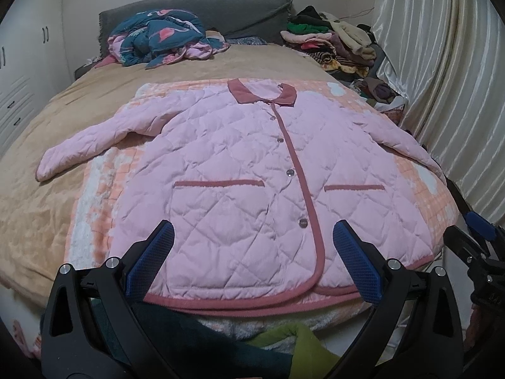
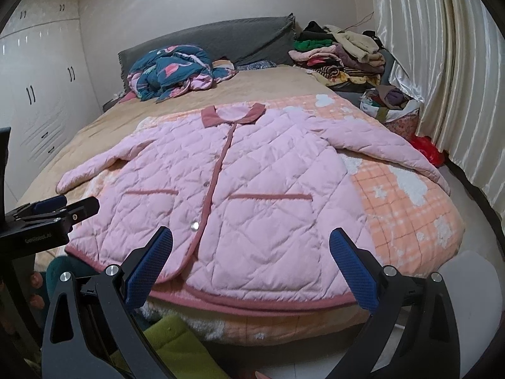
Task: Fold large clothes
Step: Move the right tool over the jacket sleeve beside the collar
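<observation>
A pink quilted jacket point(image 1: 240, 170) point(image 2: 240, 189) with a dark pink collar, trim and two pocket slits lies flat, front up and buttoned, on the bed, sleeves spread to both sides. My left gripper point(image 1: 252, 243) hovers open above the jacket's hem, left of the button strip's end, holding nothing. My right gripper point(image 2: 251, 252) is open above the hem on the jacket's right half, also empty. The right gripper point(image 1: 473, 237) shows at the right edge of the left wrist view; the left gripper point(image 2: 60, 211) shows at the left edge of the right wrist view.
The jacket rests on an orange checked blanket point(image 2: 404, 208) over a tan bedspread point(image 1: 47, 164). A crumpled blue patterned garment point(image 1: 164, 38) and a pile of clothes point(image 1: 331, 41) lie near the grey headboard. Curtains point(image 2: 442, 79) hang on the right, wardrobes point(image 2: 41, 94) on the left. Green fabric point(image 2: 170, 341) lies below the bed's foot.
</observation>
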{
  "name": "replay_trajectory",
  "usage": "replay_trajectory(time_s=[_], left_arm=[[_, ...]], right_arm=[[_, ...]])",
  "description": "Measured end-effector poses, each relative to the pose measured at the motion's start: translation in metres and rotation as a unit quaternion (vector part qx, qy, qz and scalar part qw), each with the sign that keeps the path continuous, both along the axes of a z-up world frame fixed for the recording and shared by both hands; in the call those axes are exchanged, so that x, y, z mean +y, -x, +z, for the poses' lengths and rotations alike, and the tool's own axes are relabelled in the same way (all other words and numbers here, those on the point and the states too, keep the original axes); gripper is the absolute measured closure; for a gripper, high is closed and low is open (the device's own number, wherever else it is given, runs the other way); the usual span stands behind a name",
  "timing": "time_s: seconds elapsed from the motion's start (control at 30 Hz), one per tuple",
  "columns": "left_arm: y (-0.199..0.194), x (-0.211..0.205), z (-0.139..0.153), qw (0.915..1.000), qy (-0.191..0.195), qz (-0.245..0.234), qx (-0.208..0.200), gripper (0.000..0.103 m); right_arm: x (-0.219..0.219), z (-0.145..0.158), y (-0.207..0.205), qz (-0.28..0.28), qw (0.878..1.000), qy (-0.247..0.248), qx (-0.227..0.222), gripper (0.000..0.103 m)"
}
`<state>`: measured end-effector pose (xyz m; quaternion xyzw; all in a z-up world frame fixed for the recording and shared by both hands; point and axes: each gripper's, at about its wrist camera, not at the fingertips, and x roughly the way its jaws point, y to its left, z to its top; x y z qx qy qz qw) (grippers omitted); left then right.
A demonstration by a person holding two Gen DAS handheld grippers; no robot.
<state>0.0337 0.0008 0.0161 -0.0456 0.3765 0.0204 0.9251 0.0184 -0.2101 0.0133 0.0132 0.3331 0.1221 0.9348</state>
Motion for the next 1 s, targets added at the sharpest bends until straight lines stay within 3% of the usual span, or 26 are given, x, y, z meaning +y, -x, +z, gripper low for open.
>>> replay_trajectory(time_s=[0.47,1.0], left_arm=[[-0.044,-0.022,0.017,0.9998,-0.002,-0.022,-0.002,0.009],[-0.103,-0.077,0.037,0.9974,-0.002,-0.072,-0.008,0.009]], right_arm=[[-0.028,0.016,-0.036,-0.031,0.999,-0.008,-0.015,0.004],[-0.079,0.031,-0.074,-0.094,0.995,-0.030,-0.032,0.004]])
